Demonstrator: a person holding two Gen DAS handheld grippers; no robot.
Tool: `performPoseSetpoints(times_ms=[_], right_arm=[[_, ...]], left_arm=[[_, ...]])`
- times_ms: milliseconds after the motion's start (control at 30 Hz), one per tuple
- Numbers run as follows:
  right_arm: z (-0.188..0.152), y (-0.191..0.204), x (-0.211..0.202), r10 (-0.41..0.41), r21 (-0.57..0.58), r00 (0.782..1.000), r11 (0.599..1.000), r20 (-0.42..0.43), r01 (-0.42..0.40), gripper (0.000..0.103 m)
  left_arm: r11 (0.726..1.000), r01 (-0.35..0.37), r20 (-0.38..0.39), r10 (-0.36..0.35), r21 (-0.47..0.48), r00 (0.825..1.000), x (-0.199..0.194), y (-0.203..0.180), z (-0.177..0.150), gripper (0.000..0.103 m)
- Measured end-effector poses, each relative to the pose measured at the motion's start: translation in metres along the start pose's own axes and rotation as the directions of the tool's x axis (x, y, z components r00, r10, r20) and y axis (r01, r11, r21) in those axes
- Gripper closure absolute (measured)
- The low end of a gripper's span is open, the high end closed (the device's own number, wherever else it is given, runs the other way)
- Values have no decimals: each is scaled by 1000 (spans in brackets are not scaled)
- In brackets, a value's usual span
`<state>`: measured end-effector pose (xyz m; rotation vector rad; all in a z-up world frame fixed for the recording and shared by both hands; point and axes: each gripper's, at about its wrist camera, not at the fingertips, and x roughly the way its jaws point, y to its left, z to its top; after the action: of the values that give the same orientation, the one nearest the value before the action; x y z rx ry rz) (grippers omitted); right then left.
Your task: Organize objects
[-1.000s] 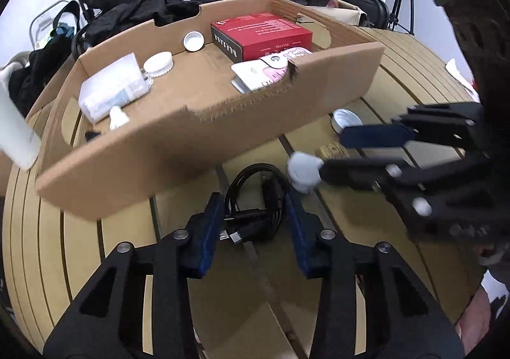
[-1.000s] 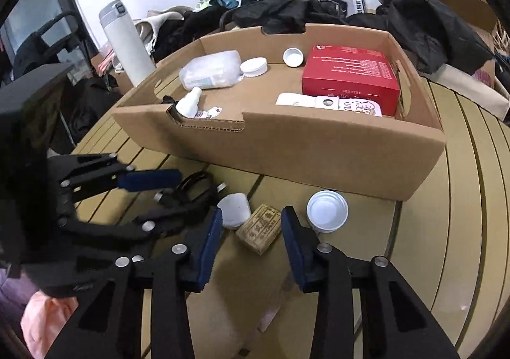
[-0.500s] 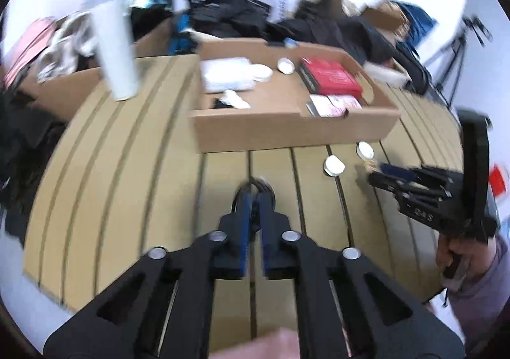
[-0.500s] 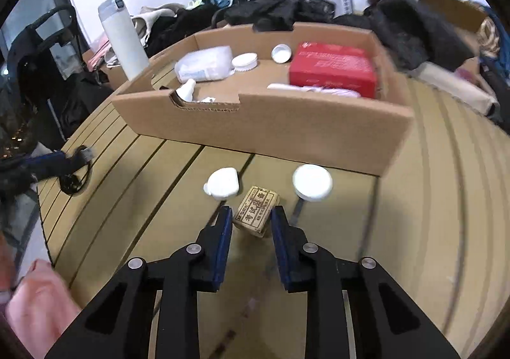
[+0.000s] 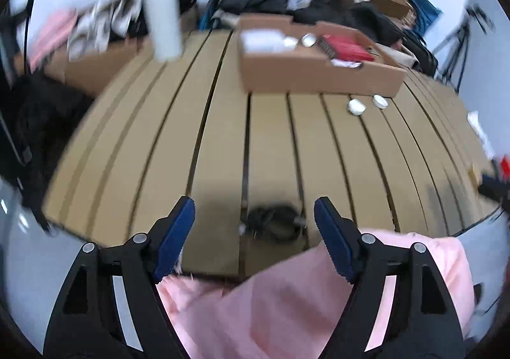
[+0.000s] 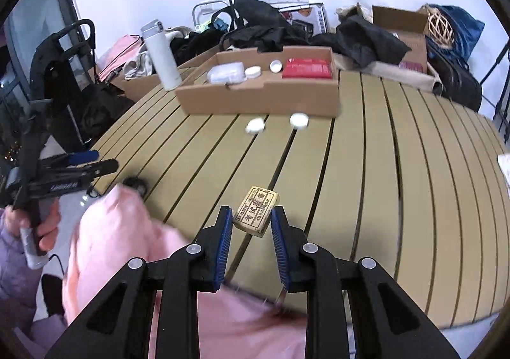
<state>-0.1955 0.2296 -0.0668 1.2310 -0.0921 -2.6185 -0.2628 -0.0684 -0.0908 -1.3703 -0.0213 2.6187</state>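
My right gripper (image 6: 251, 212) is shut on a small tan box with printed characters (image 6: 256, 207), held above the slatted table (image 6: 382, 199) near its front edge. My left gripper (image 5: 254, 201) hangs over the near table edge, its jaws opening. A coiled black cable (image 5: 274, 222) lies on the table between the fingers, and the pads do not touch it. In the right wrist view the left gripper (image 6: 102, 159) is at the far left in a person's hand, with the cable (image 6: 135, 182) beside it. The cardboard box (image 5: 318, 78) (image 6: 255, 100) stands far back.
Two white caps (image 6: 255, 126) (image 6: 299, 120) lie in front of the cardboard box, which holds a red box (image 6: 307, 68) and white items. A white bottle (image 6: 161, 56) stands to its left. Pink clothing (image 5: 287, 304) fills the foreground. Bags and dark clothes crowd the back.
The left gripper closed on the cable, drew it back to the near table edge and let go. The right gripper closed on the tan box and pulled it back from the cardboard box.
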Motion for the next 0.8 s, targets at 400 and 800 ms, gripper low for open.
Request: performPoseSetpoints(times_ms=[400, 800], right_arm=[[-4, 20, 15, 24, -34, 999, 999, -36, -25, 75], [7, 9, 27, 21, -8, 999, 1000, -49, -21, 75]], left_arm=[[993, 40, -124, -53, -109, 991, 58, -8, -2, 77], [994, 56, -27, -59, -91, 998, 31, -19, 31, 90]])
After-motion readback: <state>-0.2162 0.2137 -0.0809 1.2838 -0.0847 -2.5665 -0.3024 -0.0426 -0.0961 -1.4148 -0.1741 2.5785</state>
